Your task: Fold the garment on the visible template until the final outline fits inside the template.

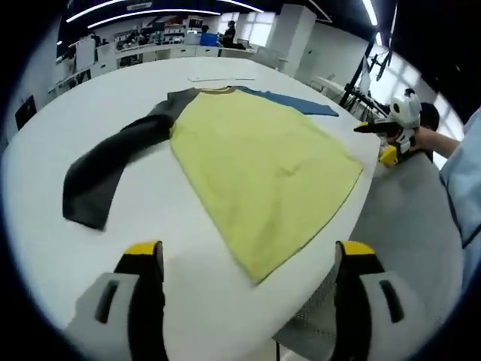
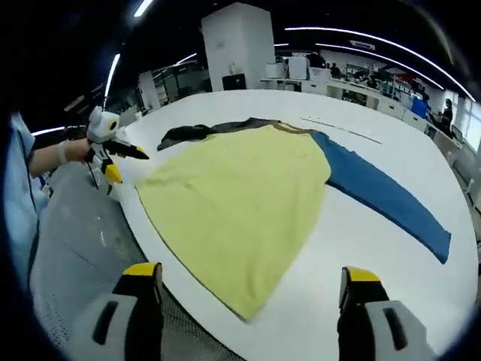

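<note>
Both tongs, left (image 1: 249, 259) and right (image 2: 249, 282), spread, empty. Garment (image 1: 263, 162) flat on surface (image 1: 45, 195) ahead. Pinch dark sleeve (image 1: 105, 169) cleanly; fold inward without dragging.

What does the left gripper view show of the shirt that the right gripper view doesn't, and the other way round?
Left gripper view alone: the dark grey sleeve spread out full length on the white table. Right gripper view alone: the blue sleeve stretched out to its cuff. Both share the yellow shirt body lying flat, a person's hand holding the other gripper at the table edge, and open yellow-tipped fingers in the foreground.
</note>
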Available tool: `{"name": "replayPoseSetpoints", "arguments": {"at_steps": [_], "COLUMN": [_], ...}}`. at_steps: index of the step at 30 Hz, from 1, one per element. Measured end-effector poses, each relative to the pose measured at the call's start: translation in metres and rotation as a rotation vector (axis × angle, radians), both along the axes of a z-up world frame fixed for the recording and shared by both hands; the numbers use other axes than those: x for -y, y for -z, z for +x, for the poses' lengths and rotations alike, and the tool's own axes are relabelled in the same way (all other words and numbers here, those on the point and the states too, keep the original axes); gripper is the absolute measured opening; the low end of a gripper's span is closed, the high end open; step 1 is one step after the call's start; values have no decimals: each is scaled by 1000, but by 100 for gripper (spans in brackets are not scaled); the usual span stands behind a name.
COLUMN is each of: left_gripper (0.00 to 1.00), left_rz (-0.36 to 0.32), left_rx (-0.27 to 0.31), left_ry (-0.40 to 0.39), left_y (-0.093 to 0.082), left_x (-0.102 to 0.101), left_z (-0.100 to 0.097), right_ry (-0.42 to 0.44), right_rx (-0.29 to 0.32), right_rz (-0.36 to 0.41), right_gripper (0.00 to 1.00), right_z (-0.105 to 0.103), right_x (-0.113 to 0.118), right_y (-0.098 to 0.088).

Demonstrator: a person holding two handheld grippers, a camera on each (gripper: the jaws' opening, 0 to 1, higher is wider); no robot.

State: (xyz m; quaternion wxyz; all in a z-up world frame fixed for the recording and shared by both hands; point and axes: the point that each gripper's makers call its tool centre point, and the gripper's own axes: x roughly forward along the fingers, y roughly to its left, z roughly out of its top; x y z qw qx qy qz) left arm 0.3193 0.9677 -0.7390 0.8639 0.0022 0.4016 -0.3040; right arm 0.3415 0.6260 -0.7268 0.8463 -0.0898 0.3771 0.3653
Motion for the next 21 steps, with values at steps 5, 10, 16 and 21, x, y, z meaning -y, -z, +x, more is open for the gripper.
{"name": "replayPoseSetpoints", "arguments": {"at_steps": [5, 10, 16, 21], "left_gripper": [92, 92, 88, 84], "left_rz": [-13, -26, -128, -148], "left_rx": [11, 15, 52, 80], "left_ry": [-9, -15, -106, -159], "left_y": [-6, -8, -26, -39], "left_x": [-2, -5, -14, -31], "left_z": [10, 21, 55, 90], "right_ry": [-11, -2, -7, -8], "right_rx": [-1, -10, -27, -28], "right_rz": [-27, -41, -47, -53], "right_gripper": [98, 97, 96, 96], "right_z": [-4, -6, -10, -10], "right_x": [3, 8, 9, 9], "right_y": [5, 11, 15, 16]}}
